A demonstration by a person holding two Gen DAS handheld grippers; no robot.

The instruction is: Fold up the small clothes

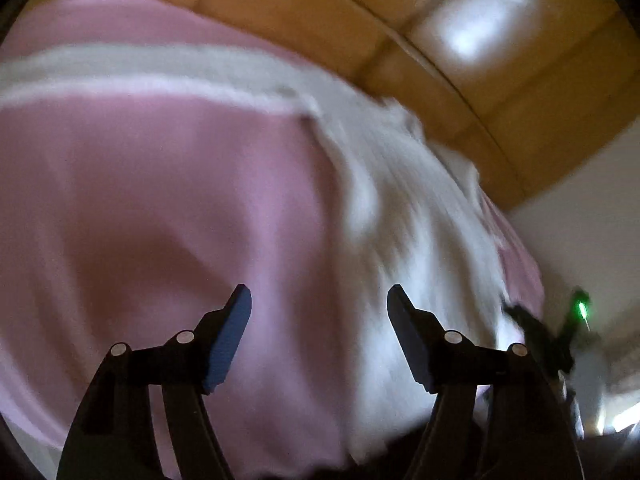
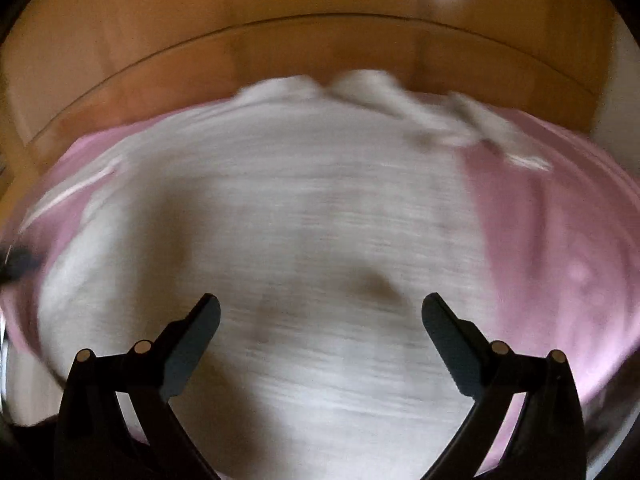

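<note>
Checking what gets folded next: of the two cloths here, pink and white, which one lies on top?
The white garment lies on top; it covers the middle of the pink cloth, which shows around its edges. Both frames are blurred.

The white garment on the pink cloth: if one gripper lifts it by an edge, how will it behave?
The white garment would probably hang limp: its far edge is bunched and wrinkled. It looks thin, so likely light. It might drag on the pink cloth beneath and pull that along.
</note>
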